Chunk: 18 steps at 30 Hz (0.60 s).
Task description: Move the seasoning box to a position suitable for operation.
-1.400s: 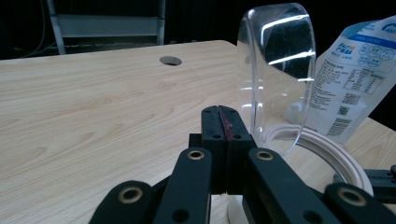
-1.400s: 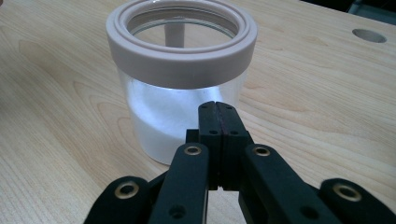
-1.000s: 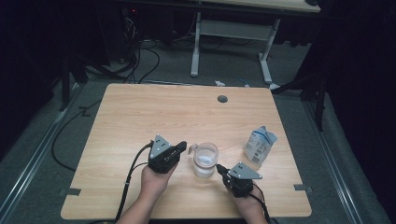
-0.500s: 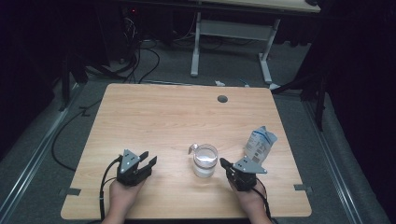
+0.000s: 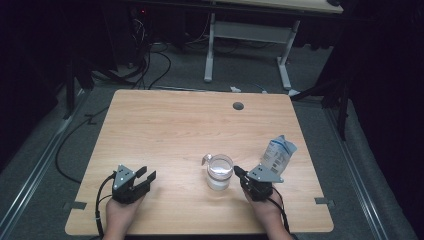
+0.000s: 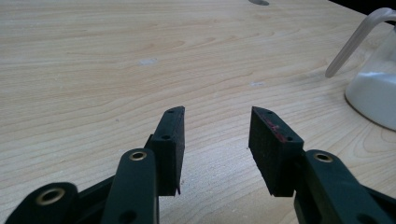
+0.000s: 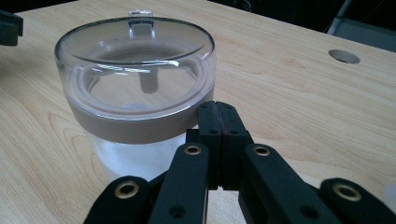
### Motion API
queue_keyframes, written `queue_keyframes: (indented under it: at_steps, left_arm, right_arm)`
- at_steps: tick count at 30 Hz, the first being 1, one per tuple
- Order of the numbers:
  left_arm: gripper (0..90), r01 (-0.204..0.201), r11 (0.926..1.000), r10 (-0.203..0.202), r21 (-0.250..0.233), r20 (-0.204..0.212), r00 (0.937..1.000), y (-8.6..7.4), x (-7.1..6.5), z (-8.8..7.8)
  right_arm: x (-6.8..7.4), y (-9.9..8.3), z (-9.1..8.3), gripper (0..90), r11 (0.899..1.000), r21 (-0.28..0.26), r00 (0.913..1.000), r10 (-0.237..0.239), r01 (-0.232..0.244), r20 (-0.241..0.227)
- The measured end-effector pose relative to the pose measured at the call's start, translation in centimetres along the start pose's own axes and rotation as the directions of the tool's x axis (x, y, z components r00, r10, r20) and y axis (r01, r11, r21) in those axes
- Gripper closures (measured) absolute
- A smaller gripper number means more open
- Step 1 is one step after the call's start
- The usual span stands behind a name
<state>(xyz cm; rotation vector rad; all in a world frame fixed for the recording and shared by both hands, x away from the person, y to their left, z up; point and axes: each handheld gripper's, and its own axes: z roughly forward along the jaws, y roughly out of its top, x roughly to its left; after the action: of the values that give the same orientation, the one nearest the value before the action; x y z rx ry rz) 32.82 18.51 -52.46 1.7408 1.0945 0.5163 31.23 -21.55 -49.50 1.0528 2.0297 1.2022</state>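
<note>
Two grippers low on the table [image 5: 165,120], so watch the risks. Biggest item first: the blue-and-white pouch [image 5: 278,156] stands at about three o'clock from the jug, just beyond the right hand, and a careless lift could tip it. Next, the clear jug [image 5: 219,171], part full of white liquid, sits near the table's front edge. The right gripper [image 5: 238,172], jaws pressed together and holding nothing, sits right at its side, so a nudge might slop it. At the jug's nine o'clock, well apart, the left gripper [image 5: 146,174] has just been opening, jaws apart and empty.
</note>
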Motion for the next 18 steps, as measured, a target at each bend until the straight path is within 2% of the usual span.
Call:
queue_keyframes:
  at_steps: [9,18]
  left_arm:
    - [56.3,0.002,1.0000,-0.002,-0.002,0.004,1.0000,0.0,0.1,0.1]
    - [56.3,0.013,0.9999,-0.013,-0.006,0.003,0.9999,0.0,0.4,-0.2]
  right_arm:
    - [0.9,-0.1,-0.3,90.0,1.000,-0.002,0.9998,-0.016,0.016,-0.015]
    - [3.1,0.0,-0.3,90.0,0.999,-0.009,0.9959,-0.046,0.046,-0.078]
